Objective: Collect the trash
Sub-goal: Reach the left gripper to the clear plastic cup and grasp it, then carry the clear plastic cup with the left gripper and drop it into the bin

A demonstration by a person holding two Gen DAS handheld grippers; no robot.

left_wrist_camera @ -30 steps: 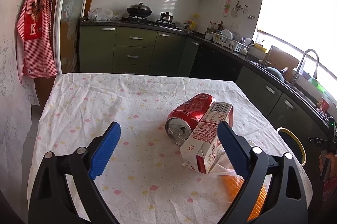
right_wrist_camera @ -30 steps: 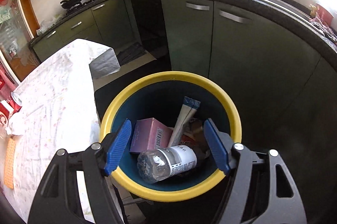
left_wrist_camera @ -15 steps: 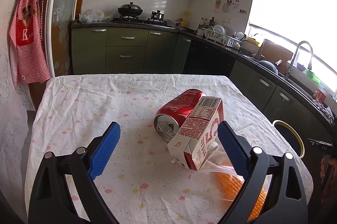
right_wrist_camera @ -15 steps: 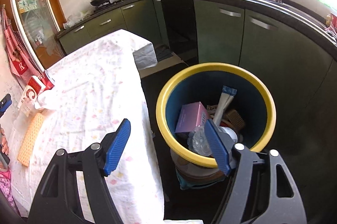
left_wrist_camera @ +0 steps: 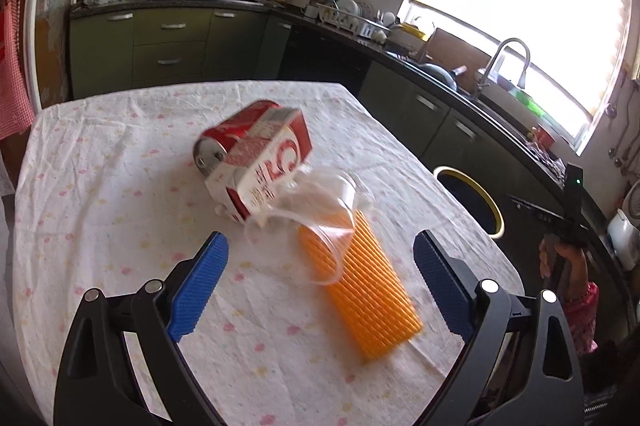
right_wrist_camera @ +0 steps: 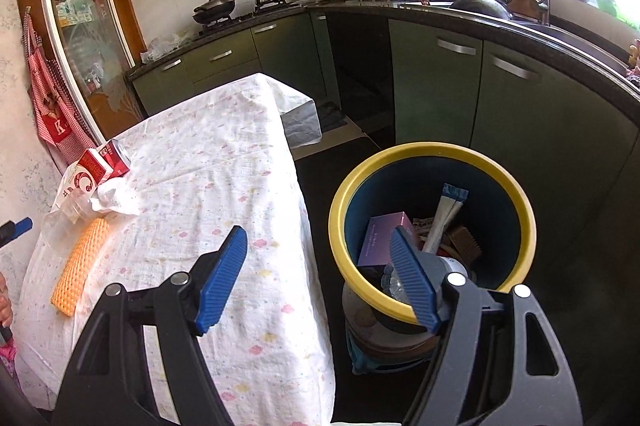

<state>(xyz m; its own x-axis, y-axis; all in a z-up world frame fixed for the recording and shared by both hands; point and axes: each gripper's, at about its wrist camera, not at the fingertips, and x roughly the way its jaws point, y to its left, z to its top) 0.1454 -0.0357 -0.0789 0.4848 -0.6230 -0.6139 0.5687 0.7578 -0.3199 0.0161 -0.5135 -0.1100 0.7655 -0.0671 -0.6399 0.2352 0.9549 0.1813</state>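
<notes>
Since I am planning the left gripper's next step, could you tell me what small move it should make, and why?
Probably ease the open left gripper forward and down over the clear plastic cup: it lies on its side nearest the fingers, with nothing between them, and the bin is beside the table.

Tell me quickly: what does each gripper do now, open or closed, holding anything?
Left gripper: open, holding nothing.
Right gripper: open, holding nothing.

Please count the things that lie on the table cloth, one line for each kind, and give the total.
Red can: 1
Red and white carton: 1
Clear plastic cup: 1
Crumpled white tissue: 1
Orange ribbed mat: 1
Total: 5
</notes>
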